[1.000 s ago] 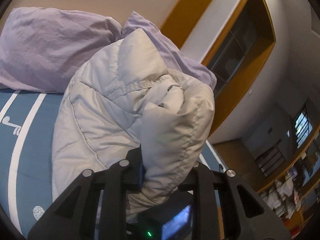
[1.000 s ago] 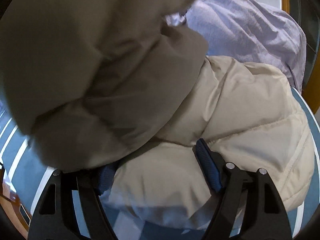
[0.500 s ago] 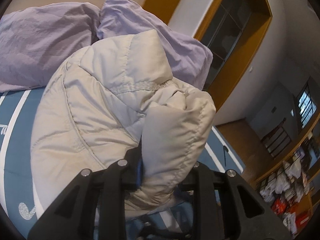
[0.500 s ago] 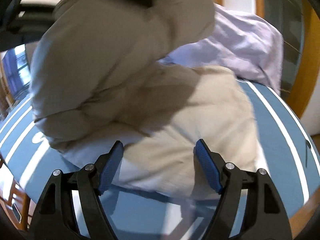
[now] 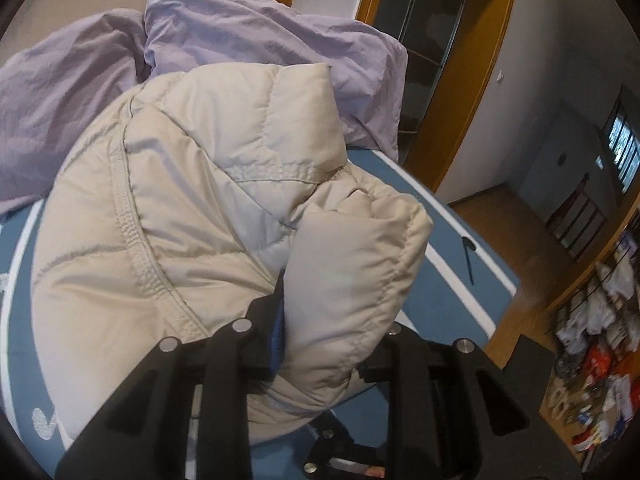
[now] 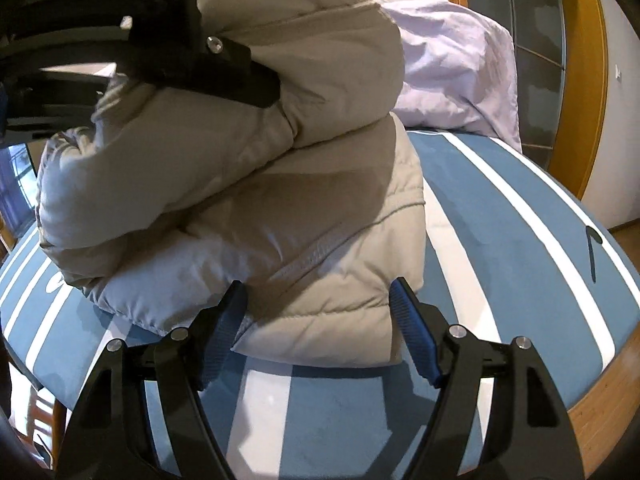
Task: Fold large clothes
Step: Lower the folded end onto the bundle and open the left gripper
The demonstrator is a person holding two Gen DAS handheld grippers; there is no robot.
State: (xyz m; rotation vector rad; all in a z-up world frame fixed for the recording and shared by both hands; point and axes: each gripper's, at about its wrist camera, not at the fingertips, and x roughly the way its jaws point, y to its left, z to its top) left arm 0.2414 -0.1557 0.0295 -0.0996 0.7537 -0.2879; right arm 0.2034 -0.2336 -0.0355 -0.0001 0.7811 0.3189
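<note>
A beige puffer jacket lies bunched on the blue bed cover with white stripes. My left gripper holds a thick padded fold of it up over the rest; its jaws are opening a little while the fold still sits pressed between them. In the right wrist view one of its black fingers digs into that raised fold at the upper left. My right gripper is low at the jacket's near hem, jaws wide. The hem corner lies loosely between the blue pads.
Two lilac pillows lean behind the jacket at the head of the bed. The bed's wooden edge runs along the right. Beyond it are a wood-framed doorway, wooden floor and cluttered shelves.
The left gripper carried the fold across and down over the jacket while rolling. The right gripper drew back toward the near hem, baring striped bed cover in front of it.
</note>
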